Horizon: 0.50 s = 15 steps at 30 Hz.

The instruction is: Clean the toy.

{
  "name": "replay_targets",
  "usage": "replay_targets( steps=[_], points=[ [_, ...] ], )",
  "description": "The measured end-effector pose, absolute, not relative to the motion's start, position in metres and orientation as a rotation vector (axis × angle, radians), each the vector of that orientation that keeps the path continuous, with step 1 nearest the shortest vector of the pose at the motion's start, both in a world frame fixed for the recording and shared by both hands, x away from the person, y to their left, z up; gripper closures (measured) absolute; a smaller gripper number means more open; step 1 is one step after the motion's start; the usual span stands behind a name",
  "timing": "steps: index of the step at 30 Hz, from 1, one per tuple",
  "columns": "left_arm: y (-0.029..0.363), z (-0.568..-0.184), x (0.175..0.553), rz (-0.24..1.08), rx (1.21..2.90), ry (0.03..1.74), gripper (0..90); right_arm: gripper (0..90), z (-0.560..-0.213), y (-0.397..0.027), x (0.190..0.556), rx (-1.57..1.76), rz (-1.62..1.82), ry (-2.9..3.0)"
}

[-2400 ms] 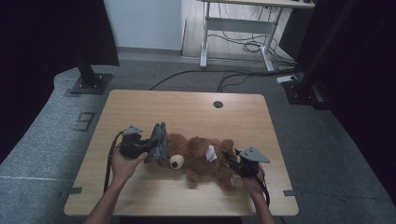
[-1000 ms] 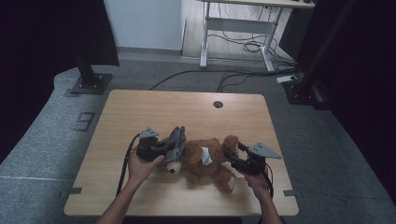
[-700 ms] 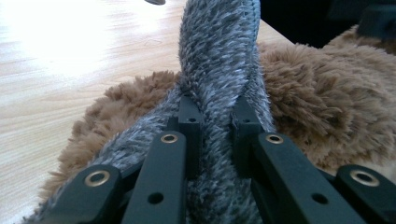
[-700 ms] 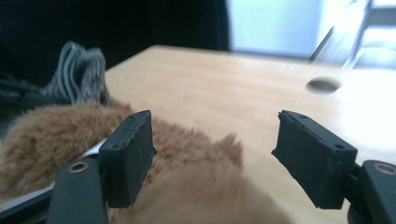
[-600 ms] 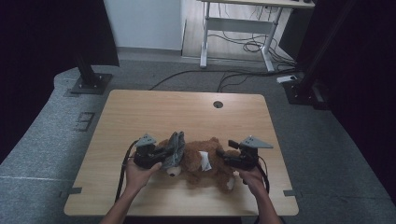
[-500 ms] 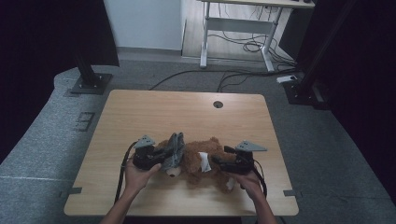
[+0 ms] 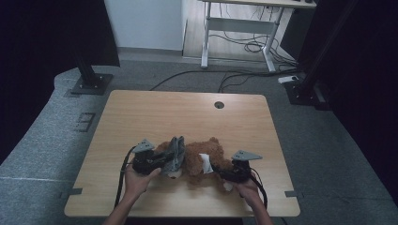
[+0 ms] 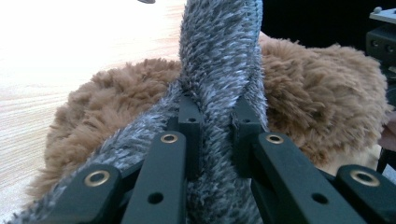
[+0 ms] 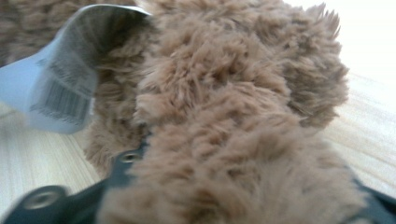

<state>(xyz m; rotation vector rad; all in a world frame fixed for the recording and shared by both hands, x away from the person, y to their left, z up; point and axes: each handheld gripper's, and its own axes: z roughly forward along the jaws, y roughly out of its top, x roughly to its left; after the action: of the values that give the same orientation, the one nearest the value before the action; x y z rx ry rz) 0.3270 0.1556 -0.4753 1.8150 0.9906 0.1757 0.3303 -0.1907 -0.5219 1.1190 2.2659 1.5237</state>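
Brown plush bear (image 7: 202, 159) lies on table (image 7: 187, 112); left gripper (image 8: 217, 121) clamps its grey scarf (image 8: 219, 60), right gripper (image 7: 224, 174) just closed on a leg to steady it.

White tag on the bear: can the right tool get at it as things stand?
Probably not at once: the right tool is closing around brown fur of the bear. The tag lies close, uncovered, so it would need to let go first.

Brown shaggy plush on the teddy bear (image 7: 206, 159), grey matt fleecy cloth on the scarf (image 8: 219, 70), smooth paper tag (image 9: 56, 88), pale matt wood-grain bench (image 7: 187, 112), matt black plastic left tool (image 8: 217, 135)
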Motion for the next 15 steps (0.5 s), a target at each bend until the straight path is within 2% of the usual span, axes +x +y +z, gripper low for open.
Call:
replay_targets(
  steps=[2, 7, 15],
  points=[
    [0.153, -0.476, 0.327, 0.173, 1.810, 0.986, 78.4, 63.9, -0.522, -0.190, 0.328, 1.091, 1.493, 2.209],
    [0.141, -0.477, 0.332, 0.200, 1.778, 0.977, 78.3, 68.5, -0.518, -0.188, 0.336, 1.099, 1.395, 2.091],
    [0.123, -0.476, 0.338, 0.229, 1.802, 0.963, 78.2, 68.0, -0.516, -0.192, 0.362, 1.091, 1.325, 2.028]
  ],
)
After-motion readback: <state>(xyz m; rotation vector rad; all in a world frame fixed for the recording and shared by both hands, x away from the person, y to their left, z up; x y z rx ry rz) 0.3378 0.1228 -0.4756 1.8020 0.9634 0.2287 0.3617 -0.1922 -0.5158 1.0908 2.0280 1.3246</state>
